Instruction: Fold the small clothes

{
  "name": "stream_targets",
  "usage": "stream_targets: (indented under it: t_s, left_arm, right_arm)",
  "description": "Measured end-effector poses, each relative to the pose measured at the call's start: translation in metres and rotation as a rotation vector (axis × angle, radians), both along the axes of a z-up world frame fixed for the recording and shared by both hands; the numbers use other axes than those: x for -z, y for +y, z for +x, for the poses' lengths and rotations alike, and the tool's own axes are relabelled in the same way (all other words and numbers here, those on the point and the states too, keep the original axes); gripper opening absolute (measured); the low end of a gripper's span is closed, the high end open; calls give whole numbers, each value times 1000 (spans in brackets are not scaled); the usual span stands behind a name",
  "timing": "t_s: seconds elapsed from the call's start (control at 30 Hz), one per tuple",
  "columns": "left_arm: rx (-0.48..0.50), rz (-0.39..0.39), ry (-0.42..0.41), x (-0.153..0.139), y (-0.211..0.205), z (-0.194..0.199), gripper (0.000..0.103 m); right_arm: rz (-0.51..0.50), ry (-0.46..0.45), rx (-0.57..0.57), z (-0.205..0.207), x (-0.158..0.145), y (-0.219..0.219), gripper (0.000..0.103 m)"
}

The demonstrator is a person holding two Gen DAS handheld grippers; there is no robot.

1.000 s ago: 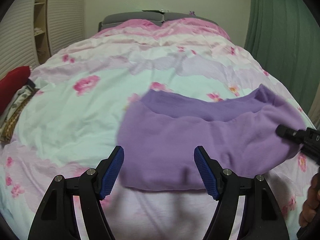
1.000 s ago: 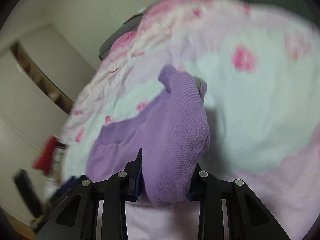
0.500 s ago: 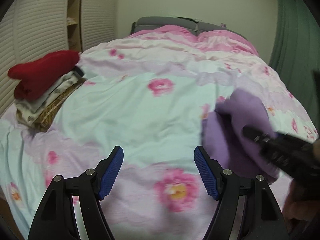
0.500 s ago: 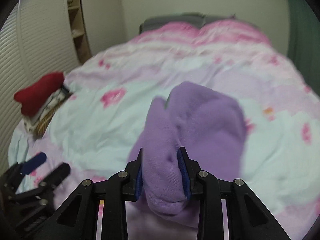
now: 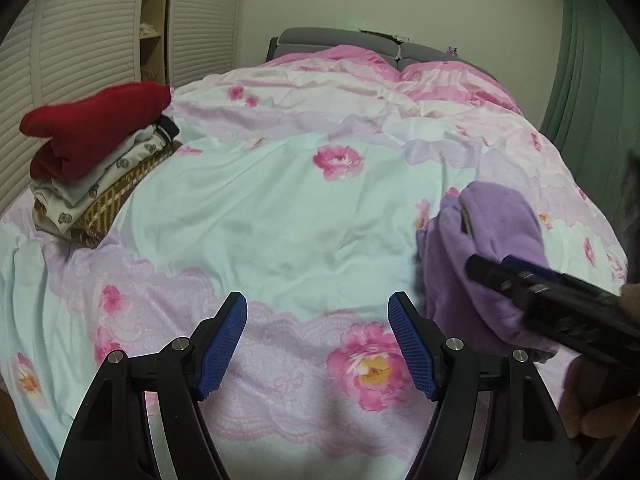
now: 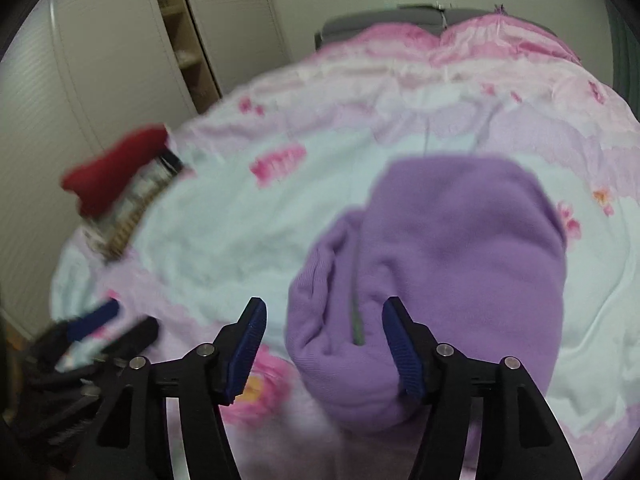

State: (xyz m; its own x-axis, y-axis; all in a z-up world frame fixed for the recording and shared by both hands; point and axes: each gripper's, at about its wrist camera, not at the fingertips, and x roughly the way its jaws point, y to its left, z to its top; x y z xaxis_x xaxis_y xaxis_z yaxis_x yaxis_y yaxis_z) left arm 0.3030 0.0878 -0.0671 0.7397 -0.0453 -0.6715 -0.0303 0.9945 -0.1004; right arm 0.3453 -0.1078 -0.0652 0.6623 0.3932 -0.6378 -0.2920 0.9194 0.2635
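At the far left of the bed (image 5: 280, 200), a stack of folded clothes (image 5: 100, 168) sits near the edge, a red piece on top. The left tongs (image 5: 318, 344) hover spread wide over the flowered cover, holding nothing, just as they were half a second ago. To their right lies the purple garment (image 5: 480, 248), now a compact doubled bundle on the cover. The change is at the right tongs (image 6: 322, 346): half a second ago they were clamped on the near end of the purple bundle, and now they stand wide apart, with the bundle's near end between them but no longer pinched. A second ago the garment was still spread broad. That reads as the fold being finished and the piece released. The likely remaining step for it is a move over to the stack, well apart from it at the left.
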Motion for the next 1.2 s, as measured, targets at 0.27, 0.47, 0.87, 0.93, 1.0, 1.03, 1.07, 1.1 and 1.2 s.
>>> stream_targets:
  t_s: [0.27,0.47,0.87,0.93,1.0,1.03,1.07,1.1,1.2]
  left_arm:
    - [120,-21,-84,-36,-51,-9,73]
    - [282,-58,-78,-29,-112,2,70]
    - [264,-30,80,39,-122,48,30]
    - [250,-48,61,38,-117,44,26]
    - [215,-115,33,30,-104,37,26]
    - [203,-151,14,26,-97,33,26]
    - [196,-165,5,24,-93,30,26]
    - [192,-169,2,24,-91,29,26]
    - [197,-167,53,44,-89,39,27]
  right_arm:
    - [64,-137,99,-51,-50,-69,65]
    - [72,-92,210,-69,-38,-132,65]
    - [28,-50,224,-48,-18,-167,65]
    - [30,-39,219,-45,-13,-166,65]
    - [28,-29,208,-42,-10,-162,65]
    - [26,-32,202,-41,-10,-160,65]
    - [21,-37,195,-40,-11,-158,65]
    - [14,-42,188,-37,-12,-155,65]
    - [-5,-45,175,-28,-16,-147,65]
